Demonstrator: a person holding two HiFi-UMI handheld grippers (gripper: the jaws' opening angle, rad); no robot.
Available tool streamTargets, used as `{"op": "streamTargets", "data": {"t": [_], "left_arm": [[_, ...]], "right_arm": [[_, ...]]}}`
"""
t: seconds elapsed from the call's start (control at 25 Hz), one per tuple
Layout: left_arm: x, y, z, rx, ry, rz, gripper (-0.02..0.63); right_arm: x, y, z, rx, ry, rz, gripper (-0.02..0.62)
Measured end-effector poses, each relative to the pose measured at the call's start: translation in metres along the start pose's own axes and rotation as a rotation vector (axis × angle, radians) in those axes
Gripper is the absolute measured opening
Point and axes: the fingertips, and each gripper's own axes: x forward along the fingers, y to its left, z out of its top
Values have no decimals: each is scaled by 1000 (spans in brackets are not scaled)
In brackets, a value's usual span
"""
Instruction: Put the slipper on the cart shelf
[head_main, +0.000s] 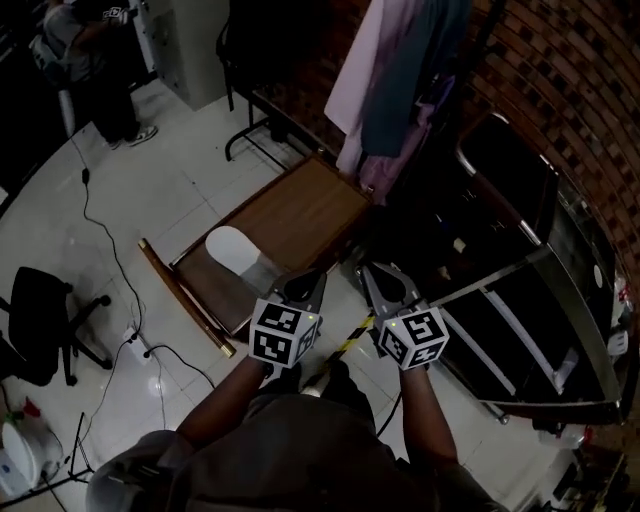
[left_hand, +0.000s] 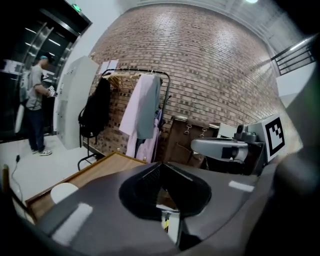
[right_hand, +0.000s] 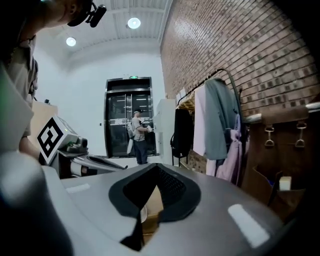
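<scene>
A white slipper (head_main: 238, 250) lies on a wooden board (head_main: 300, 205) on the floor, just ahead and left of my grippers. It also shows low at the left in the left gripper view, slipper (left_hand: 63, 191) on the board (left_hand: 102, 170). The dark metal cart (head_main: 525, 290) with its shelves stands to the right. My left gripper (head_main: 305, 281) (left_hand: 160, 167) and right gripper (head_main: 378, 275) (right_hand: 152, 170) hang side by side above the floor. Both have their jaws together with nothing in them, and neither touches the slipper.
A clothes rack with pink and teal garments (head_main: 400, 80) stands beyond the board, against a brick wall. A black office chair (head_main: 40, 320) and floor cables (head_main: 110, 250) lie to the left. A person (head_main: 95, 60) stands by a white cabinet (head_main: 185, 50) at the far left.
</scene>
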Motion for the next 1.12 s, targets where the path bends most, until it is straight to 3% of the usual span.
{"op": "streamTargets", "data": {"t": [0.4,0.72,0.88,1.12], "left_arm": [[-44,95,-13,-158,-73,405,8],[-101,148,-55,-290,-95,693,8],[-116,158,-81,-333,-86,769,8],[-139,162,-108,-403,-78,836,8]], "right_arm": [[111,50,-35,-121,160,387,0],[178,113,-103,-171,317,601,20],[200,129,-152,-202,426,642,72],[230,138,-220,-252,590,614,117]]}}
